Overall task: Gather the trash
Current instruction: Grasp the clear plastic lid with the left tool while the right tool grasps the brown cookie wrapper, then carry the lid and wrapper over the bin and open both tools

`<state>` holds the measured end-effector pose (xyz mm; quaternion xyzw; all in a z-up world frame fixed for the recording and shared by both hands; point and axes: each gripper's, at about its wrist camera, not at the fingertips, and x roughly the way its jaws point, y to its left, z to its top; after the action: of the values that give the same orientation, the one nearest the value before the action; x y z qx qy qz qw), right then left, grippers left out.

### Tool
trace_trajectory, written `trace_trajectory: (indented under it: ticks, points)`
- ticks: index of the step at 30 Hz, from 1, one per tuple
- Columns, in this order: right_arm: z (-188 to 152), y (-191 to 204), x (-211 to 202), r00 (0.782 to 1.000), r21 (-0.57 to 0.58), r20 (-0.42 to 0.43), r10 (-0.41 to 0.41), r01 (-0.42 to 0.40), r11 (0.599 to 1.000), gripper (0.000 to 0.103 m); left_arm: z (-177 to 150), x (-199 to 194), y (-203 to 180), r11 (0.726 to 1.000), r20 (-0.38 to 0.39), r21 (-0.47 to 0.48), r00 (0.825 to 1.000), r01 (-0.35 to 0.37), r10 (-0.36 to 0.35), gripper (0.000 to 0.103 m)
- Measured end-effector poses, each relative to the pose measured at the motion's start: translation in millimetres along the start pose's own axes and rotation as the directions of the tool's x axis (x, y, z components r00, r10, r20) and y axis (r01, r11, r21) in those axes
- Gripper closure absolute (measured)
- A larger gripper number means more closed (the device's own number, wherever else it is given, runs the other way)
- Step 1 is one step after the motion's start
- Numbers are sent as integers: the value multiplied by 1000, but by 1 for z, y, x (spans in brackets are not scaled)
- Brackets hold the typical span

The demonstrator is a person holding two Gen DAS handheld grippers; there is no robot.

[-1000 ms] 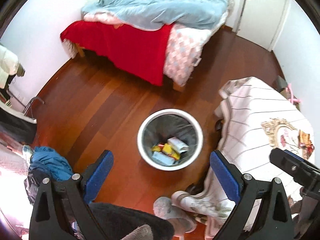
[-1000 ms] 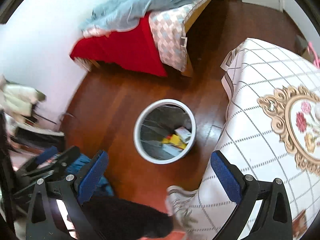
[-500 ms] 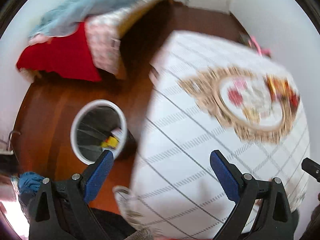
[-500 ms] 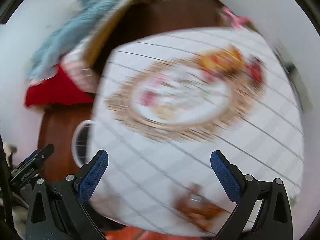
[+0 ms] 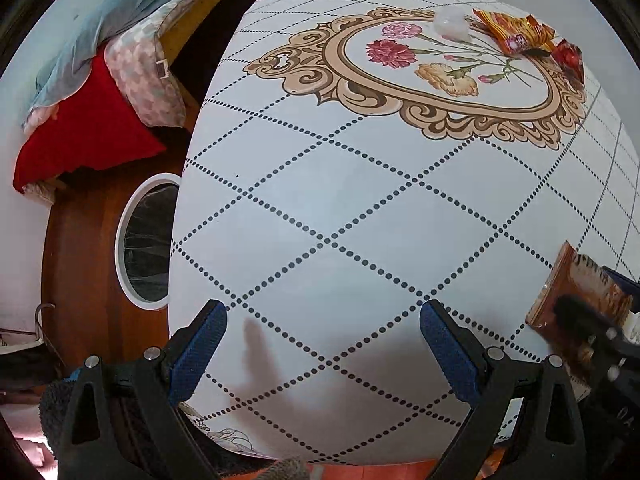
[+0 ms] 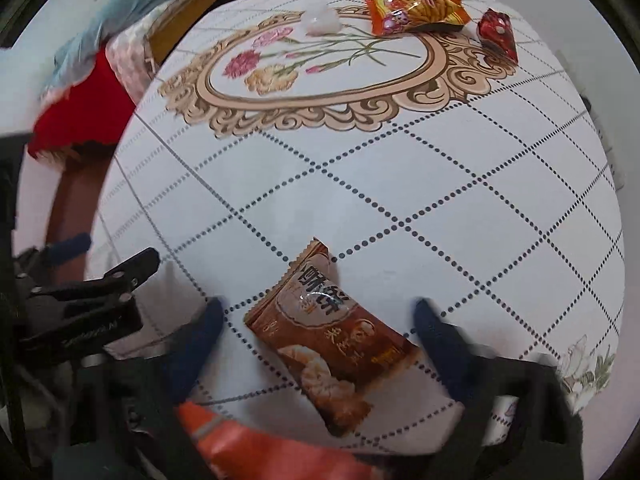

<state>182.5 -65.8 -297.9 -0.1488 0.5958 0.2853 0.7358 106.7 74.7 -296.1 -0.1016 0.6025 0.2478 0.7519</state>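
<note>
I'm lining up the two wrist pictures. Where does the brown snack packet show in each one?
Left wrist view: the brown snack packet lies at the far right edge, partly hidden behind the other hand-held gripper.
Right wrist view: the packet lies low in the centre, between the fingers of the closing right hand-held gripper, which do not yet touch it.
Shared landmark: the orange wrapper at the table's far side.

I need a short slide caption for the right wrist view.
Right gripper closing around a brown snack wrapper on the patterned tablecloth.
</note>
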Motion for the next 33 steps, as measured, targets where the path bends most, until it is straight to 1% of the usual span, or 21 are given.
trace_trajectory:
  ticks: [1,3,4,6,8,9,12,13,15,18,20,22,23,24,25,26,27,28,29,31,33]
  points:
    - [-1,1,-1,1000,-4,19,-4,4,1000,40,1,0,-1,1000,1,-1,1000,3,-3,4]
    - [-2,-2,-1,1000,10,31,2,-3,1000,66,3,2,-6,1000,-1,-2,1000,8,-8,4]
    - [-1,-8,-3,999,30,43,16,-17,999,66,6,3,-8,1000,-3,0,1000,15,-15,4]
    - [3,-19,-9,997,73,63,44,-48,996,74,13,5,-16,1000,-2,8,1000,23,-23,4]
    - [10,-35,-18,994,130,83,68,-78,988,74,29,4,-25,999,6,13,999,41,-41,4]
    - [16,-49,-21,992,174,95,82,-98,980,74,39,4,-29,999,13,14,999,50,-50,4]
    - [38,-88,-26,988,273,131,79,-112,955,74,79,0,-45,997,60,22,995,76,-77,4]
    - [49,-103,-27,987,310,146,70,-113,944,74,97,0,-52,996,77,25,994,82,-84,4]
    - [72,-133,-26,986,372,163,40,-99,923,74,126,2,-63,993,85,22,989,118,-119,4]
    - [103,-167,-17,986,440,166,12,-85,894,74,171,9,-81,987,89,20,983,160,-162,5]
    - [123,-178,-10,987,464,158,2,-76,882,74,190,14,-90,983,93,35,979,180,-183,5]
    - [140,-187,-1,988,484,155,-8,-69,873,74,206,19,-103,981,102,59,977,183,-188,5]
    - [148,-187,4,989,487,148,-16,-59,872,74,212,22,-106,981,102,66,977,183,-189,9]
    - [154,-188,6,989,488,144,-22,-52,871,74,216,24,-110,981,104,74,977,180,-187,10]
    - [154,-194,4,990,487,142,-22,-51,872,74,220,26,-114,979,106,86,976,184,-193,17]
    - [157,-193,6,990,486,140,-23,-49,873,74,225,30,-113,979,108,92,976,181,-190,36]
    - [161,-191,8,990,481,138,-25,-45,876,74,228,32,-115,979,108,97,976,178,-188,44]
    - [162,-189,10,990,476,137,-27,-42,878,74,231,34,-117,978,102,100,976,182,-192,60]
    - [164,-189,11,990,475,137,-28,-41,879,74,232,35,-117,977,99,103,975,188,-198,67]
    - [164,-188,11,990,468,140,-32,-37,883,74,233,34,-113,977,117,97,973,191,-202,67]
    - [161,-185,9,989,461,143,-34,-37,886,74,231,30,-110,979,142,103,972,174,-187,67]
